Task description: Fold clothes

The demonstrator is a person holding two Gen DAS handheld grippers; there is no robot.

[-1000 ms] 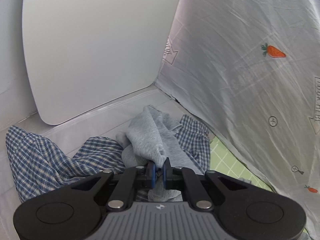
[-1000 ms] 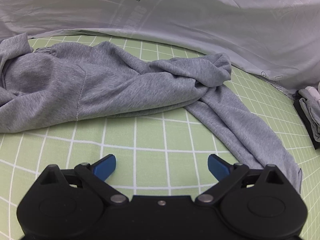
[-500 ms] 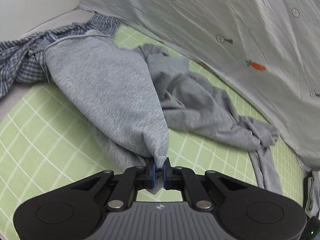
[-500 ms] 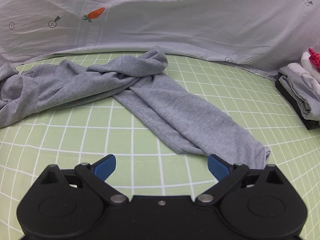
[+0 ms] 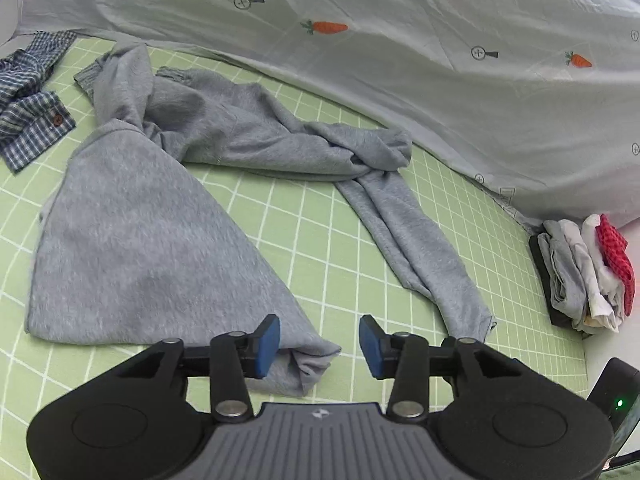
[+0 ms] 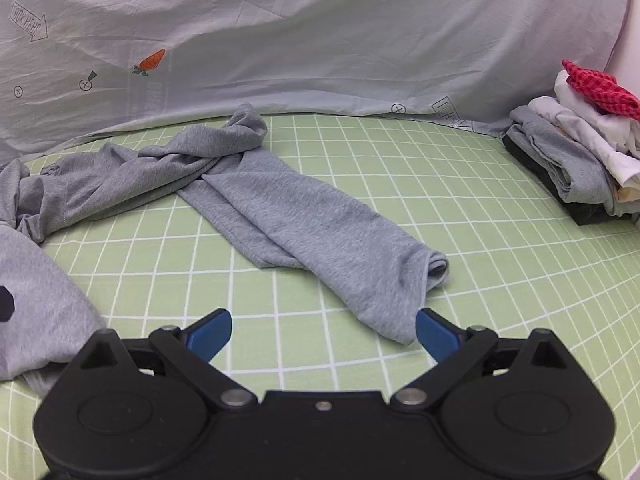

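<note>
Plaid shirt (image 5: pixel 30 96) — left wrist only

green grid mat (image 5: pixel 320 264), grey sweatshirt (image 5: pixel 132 240), folded stack (image 6: pixel 576 160)

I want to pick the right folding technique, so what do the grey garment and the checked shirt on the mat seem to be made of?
Grey garment: looks like soft heathered jersey knit, probably cotton blend, matte, draping in loose rolls. Checked shirt: seems a thin woven cotton, blue and white check, with a brown button and crisp creases.
</note>
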